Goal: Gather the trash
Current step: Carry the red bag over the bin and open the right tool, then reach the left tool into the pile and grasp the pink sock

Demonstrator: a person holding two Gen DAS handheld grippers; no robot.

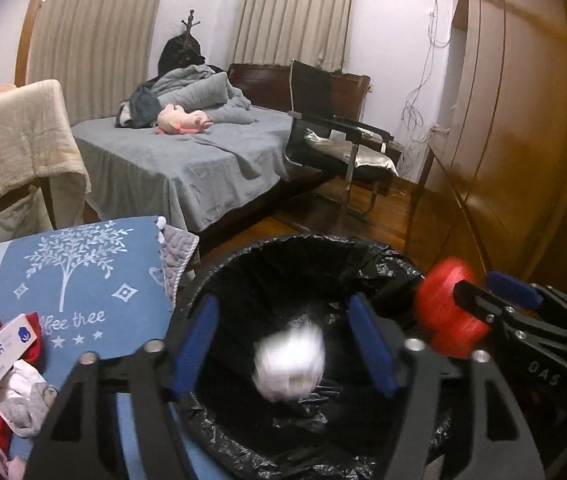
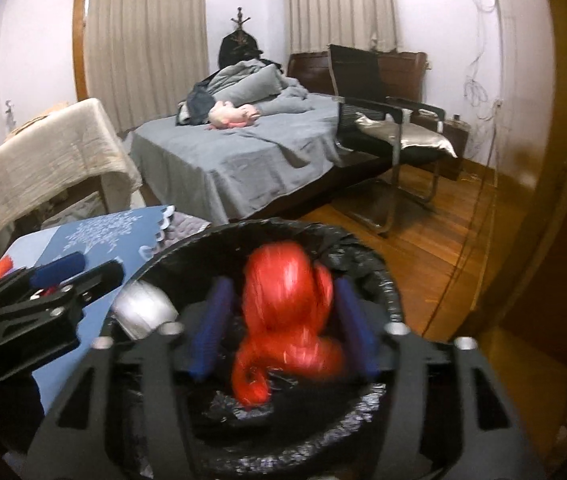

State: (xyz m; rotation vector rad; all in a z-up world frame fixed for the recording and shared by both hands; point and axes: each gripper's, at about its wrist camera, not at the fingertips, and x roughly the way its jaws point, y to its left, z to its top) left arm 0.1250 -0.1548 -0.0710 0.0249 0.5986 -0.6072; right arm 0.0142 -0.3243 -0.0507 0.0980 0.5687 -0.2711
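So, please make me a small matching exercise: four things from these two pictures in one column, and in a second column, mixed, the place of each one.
Things
1. white wad
2. red plastic bundle
3. pink plush toy
4. silver cushion

Places
A. on the seat of the black chair
B. between the open fingers of the right gripper, over the bin
C. on the grey bed
D. between the open fingers of the left gripper, over the bin

Pairs: 1-D, 2-B, 3-C, 4-A
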